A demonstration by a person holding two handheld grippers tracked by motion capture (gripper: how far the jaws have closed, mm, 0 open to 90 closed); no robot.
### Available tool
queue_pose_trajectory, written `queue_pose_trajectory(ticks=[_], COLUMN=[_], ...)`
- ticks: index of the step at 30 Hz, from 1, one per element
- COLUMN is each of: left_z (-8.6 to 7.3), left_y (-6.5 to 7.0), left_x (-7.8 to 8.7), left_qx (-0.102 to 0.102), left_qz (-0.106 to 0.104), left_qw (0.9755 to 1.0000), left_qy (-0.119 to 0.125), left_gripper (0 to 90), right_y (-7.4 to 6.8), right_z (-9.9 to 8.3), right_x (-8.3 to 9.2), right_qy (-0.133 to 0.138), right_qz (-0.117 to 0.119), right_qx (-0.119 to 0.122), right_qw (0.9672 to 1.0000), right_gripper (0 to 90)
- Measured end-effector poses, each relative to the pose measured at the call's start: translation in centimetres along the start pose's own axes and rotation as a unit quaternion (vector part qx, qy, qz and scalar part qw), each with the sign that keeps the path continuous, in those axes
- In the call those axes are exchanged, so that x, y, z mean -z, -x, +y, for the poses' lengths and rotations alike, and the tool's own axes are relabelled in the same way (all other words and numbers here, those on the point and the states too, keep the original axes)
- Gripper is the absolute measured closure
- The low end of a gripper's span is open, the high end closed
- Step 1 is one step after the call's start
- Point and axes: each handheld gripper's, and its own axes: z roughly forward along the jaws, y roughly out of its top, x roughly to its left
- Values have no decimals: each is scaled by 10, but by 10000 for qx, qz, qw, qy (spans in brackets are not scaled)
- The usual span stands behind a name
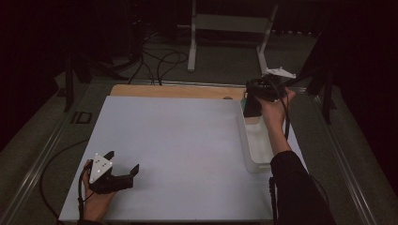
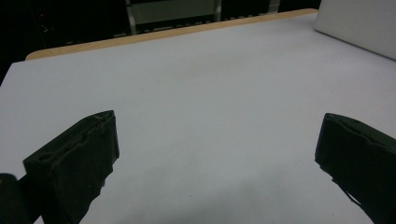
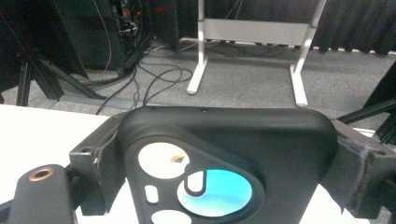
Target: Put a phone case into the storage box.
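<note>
Tabletop [image 1: 178, 150] takes most of the high view, a broad pale sheet on a wooden board whose far edge shows bare. Along its right side stands a white bin [image 1: 253, 154], long and narrow, open at the top. Next in size is the black object [image 3: 224, 154], a flat, rounded plastic-looking piece with cut-out openings through which a turquoise patch shows; what it is I cannot tell. It hangs over the far end of the bin, held in the right gripper [image 1: 256, 96], whose jaws press on its two side edges in the right gripper view. The piece looks rigid and light, probably a moulded shell, so it should not bend under the clamp, but its smooth matte skin could slide if the pinch loosens, and the thin bars between the cut-outs seem the weakest spots. The solid outer flanks, where the pads sit now, look like the best place to hold it; the webbing inside is better avoided. Smallest, near the front left corner, the left gripper [image 1: 123, 176] rests low over the bare sheet, jaws spread wide with nothing between them.
</note>
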Motion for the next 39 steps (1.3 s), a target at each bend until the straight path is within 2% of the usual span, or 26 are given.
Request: queue_pose_trajectory(ticks=[16,20,26,32,39], left_z=[-1,-1,-1,-1,-1], left_y=[0,0,-1,-1,-1], left_x=[0,0,0,0,0], left_qx=[5,8,20,12,41], left_qz=[-12,-19,-13,-23,-8], left_qw=[10000,10000,10000,10000,10000], left_qy=[-7,-15,-5,-8,-8], left_gripper=[2,2,2,2,2], right_y=[-1,-3,-4,-2,0], right_z=[-28,-30,-34,-37,-35], right_x=[-28,-32,-39,-45,-48], right_qy=[-477,-507,-605,-736,-745], right_qz=[-176,-233,-326,-366,-355], right_qx=[17,81,39,-1,40], right_qw=[9987,9984,9976,9966,9966], right_gripper=[128,127,126,123,91])
